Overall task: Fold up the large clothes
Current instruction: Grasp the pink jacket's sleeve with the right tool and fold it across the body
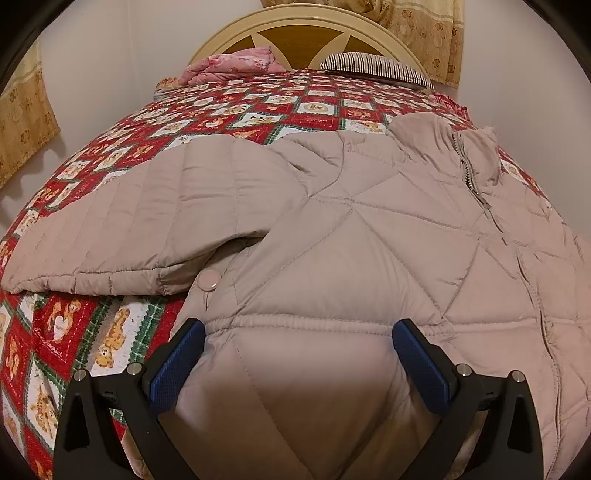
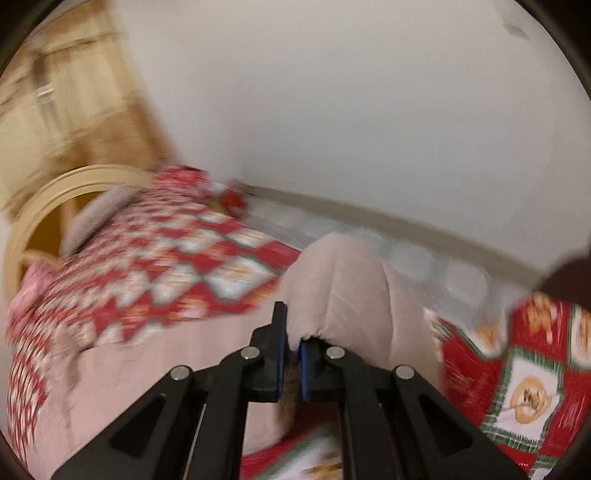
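Step in hand (judged): opening fold of the jacket [image 1: 332, 229], which lies front-up and zipped on the quilt [image 1: 258, 99] of the bed, collar toward the headboard [image 1: 303, 33]. One sleeve [image 1: 140, 221] is spread flat out to the side.

Right gripper [image 2: 291, 350]: jaws nearly together, pinching a bunched edge of the jacket's pale fabric [image 2: 343, 291] between the blue pads. The fabric stands up in a peak above the jaws, so this part appears lifted off the quilt (this view is motion-blurred; which part of the jacket it is I cannot tell).

Left gripper [image 1: 299, 354]: jaws wide apart, poised over the lower front panel close to the hem seam. Pads are not pressing on anything; whether the tips touch the cloth is unclear.

Next move, as I judge it: carry the pinched fabric across the body panel while the left gripper closes on or pins its side. Puffy filling will likely spring back, so the fold needs pressing flat.
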`<state>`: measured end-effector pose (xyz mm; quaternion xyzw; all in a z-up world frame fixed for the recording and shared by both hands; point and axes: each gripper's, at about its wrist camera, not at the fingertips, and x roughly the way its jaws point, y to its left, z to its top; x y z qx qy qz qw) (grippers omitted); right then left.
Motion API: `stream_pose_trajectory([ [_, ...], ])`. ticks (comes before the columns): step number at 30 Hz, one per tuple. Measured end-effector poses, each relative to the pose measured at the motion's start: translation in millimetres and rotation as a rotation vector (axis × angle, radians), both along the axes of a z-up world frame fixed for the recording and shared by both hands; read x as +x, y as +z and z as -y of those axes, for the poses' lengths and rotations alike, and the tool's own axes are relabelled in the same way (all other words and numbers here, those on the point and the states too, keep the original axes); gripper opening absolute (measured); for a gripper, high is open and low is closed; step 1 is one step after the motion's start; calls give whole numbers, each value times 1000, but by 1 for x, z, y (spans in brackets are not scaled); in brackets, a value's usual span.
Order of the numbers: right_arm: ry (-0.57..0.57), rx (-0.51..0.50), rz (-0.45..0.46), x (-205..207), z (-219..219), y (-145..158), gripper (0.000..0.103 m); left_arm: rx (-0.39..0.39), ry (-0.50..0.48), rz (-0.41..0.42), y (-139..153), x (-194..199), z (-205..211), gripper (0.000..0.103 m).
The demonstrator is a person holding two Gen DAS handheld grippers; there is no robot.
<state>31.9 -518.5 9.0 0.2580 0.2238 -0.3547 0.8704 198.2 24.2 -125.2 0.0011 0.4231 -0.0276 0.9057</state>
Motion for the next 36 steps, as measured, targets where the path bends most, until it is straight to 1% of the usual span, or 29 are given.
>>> stream_pose_trajectory([
  [4, 222, -118, 44, 31, -82, 42, 9, -25, 0, 5, 1, -1, -3, 102],
  [5, 310, -138, 53, 41, -113, 50, 9, -31, 0, 6, 1, -1, -4, 102],
  [8, 484, -153, 65, 68, -175, 52, 9, -51, 0, 11, 2, -2, -6, 102],
  [10, 634, -138, 66, 89, -223, 45, 9, -70, 1, 16, 2, -2, -9, 102],
  [11, 682, -124, 65, 99, -238, 39, 9, -80, 2, 17, 3, -2, -11, 102],
  [13, 817, -54, 64, 120, -273, 19, 12, -104, 6, 21, 3, -2, -14, 102],
  [14, 895, 4, 64, 131, -289, 5, 15, -110, 8, 21, 3, -2, -15, 102],
  [15, 937, 46, 63, 137, -297, -6, 18, -116, 9, 22, 3, -2, -16, 102],
  [16, 978, 99, 56, 143, -307, -18, 34, -119, 9, 22, 3, -2, -16, 102],
  [17, 1004, 143, 50, 144, -312, -25, 63, -120, 9, 22, 3, -2, -16, 102],
  [18, 1025, 197, 56, 143, -314, -30, 76, -119, 9, 22, 3, -2, -16, 102],
  [19, 1029, 227, 80, 139, -312, -32, 85, -120, 8, 22, 3, -2, -16, 102],
  [20, 1022, 253, 132, 133, -306, -31, 86, -120, 9, 22, 3, -2, -16, 102],
  [22, 1008, 278, 175, 122, -289, -25, 86, -122, 9, 21, 3, -2, -17, 102],
  [24, 972, 299, 219, 113, -270, -18, 78, -121, 9, 21, 3, -2, -16, 102],
  [25, 929, 290, 219, 113, -260, -15, 64, -121, 10, 21, 3, -2, -17, 102],
  [26, 886, 278, 209, 110, -248, -14, 53, -122, 10, 21, 3, -2, -16, 102],
  [27, 855, 274, 203, 112, -240, -15, 51, -122, 10, 21, 3, -2, -16, 102],
  [28, 827, 285, 197, 112, -232, -18, 51, -122, 10, 21, 3, -2, -16, 102],
  [29, 807, 320, 196, 112, -224, -23, 51, -122, 10, 21, 3, -2, -16, 102],
  [30, 802, 341, 194, 116, -222, -27, 51, -121, 10, 21, 3, -1, -17, 102],
  [32, 823, 354, 180, 124, -232, -30, 51, -122, 10, 21, 3, -2, -17, 102],
  [33, 857, 351, 175, 130, -245, -29, 51, -124, 9, 21, 3, -1, -17, 102],
  [34, 895, 350, 171, 137, -259, -27, 56, -128, 10, 22, 3, -1, -17, 102],
  [35, 946, 355, 161, 144, -278, -26, 71, -131, 11, 23, 3, -1, -18, 102],
  [36, 1004, 372, 142, 152, -299, -26, 80, -135, 12, 24, 3, -1, -19, 102],
])
